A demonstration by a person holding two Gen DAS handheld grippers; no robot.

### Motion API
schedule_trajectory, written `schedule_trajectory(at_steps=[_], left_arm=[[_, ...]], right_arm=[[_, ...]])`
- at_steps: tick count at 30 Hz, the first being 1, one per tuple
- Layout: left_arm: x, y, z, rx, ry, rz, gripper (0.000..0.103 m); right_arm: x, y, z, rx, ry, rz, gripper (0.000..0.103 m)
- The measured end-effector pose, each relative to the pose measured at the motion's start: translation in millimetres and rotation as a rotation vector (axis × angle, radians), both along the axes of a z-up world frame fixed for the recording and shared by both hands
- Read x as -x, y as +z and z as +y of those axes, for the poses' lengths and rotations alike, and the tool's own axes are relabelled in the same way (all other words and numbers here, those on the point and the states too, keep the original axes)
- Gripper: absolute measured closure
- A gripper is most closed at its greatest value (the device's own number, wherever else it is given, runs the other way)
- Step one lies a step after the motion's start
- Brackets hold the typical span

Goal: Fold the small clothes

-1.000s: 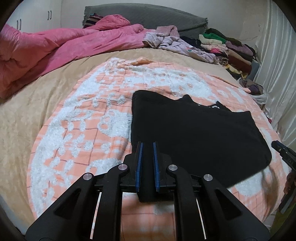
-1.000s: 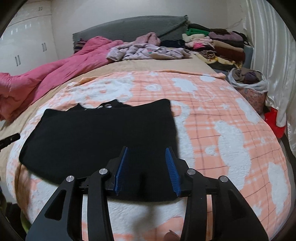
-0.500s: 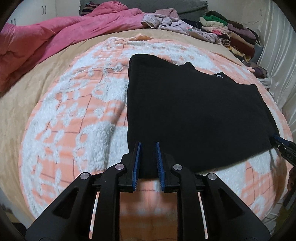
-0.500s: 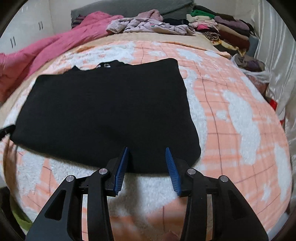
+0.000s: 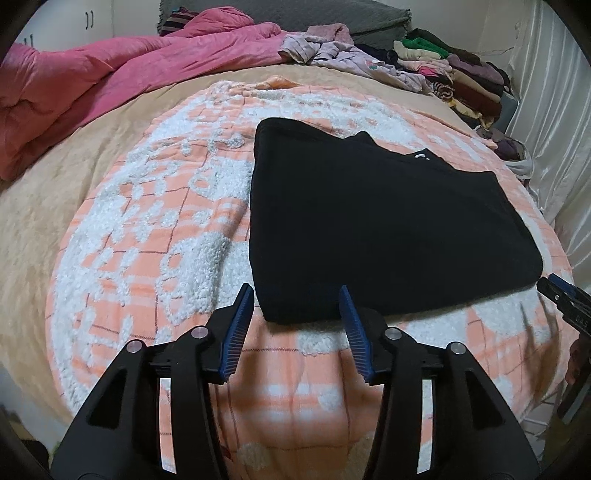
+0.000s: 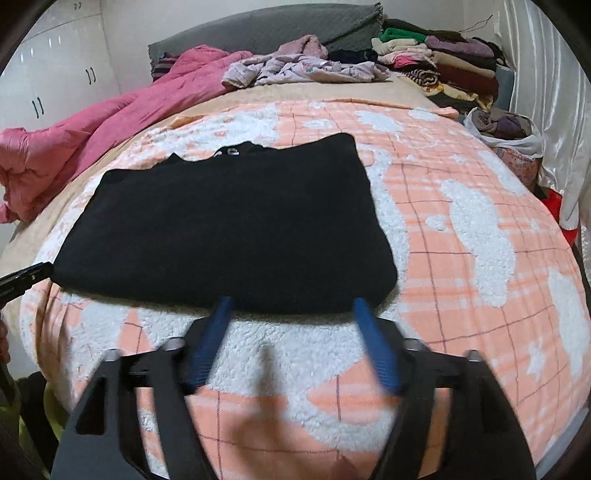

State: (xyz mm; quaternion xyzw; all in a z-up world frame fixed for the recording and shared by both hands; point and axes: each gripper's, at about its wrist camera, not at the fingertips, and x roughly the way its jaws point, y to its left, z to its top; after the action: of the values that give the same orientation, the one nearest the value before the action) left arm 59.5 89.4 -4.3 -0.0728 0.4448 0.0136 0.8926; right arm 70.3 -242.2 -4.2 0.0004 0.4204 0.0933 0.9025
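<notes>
Bed (image 6: 461,229) under peach-and-white plaid blanket (image 5: 147,258), grey headboard (image 6: 280,26) behind. Pink duvet (image 5: 110,81) bunched left, stacked clothes (image 6: 443,62) far right. White wardrobe doors (image 6: 55,74) left, pale curtain (image 5: 546,129) right. Dim indoor light.

Pink duvet (image 5: 110,85), orange-white blanket (image 5: 147,229), clothes pile (image 6: 443,62).

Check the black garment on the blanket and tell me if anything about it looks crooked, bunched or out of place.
Nothing stands out. The black garment lies flat and smooth on the orange-and-white blanket, edges fairly straight, its neckline at the far edge. Both the left gripper and the right gripper, whose jaws have just been opening, are open at its near hem.
</notes>
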Motion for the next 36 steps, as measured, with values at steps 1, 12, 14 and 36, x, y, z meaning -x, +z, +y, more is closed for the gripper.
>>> schedule_trajectory(at_steps=[1, 12, 14, 36], left_arm=[[1.4, 2.3, 0.5, 0.001, 0.002, -0.004, 0.056], [10.5, 22.9, 12.7, -0.006, 0.040, -0.054, 0.024], [11.7, 25.7, 15.2, -0.008, 0.045, -0.059, 0.021], [1.2, 55.7, 49.9, -0.010, 0.079, -0.097, 0.010]], right_arm=[[2.1, 2.7, -0.1, 0.000, -0.001, -0.010, 0.020], [18.0, 31.6, 5.7, -0.019, 0.003, -0.087, 0.008], [20.1, 35.2, 10.8, -0.019, 0.011, -0.093, 0.007], [21.6, 63.4, 83.1, -0.063, 0.143, -0.156, 0.005]])
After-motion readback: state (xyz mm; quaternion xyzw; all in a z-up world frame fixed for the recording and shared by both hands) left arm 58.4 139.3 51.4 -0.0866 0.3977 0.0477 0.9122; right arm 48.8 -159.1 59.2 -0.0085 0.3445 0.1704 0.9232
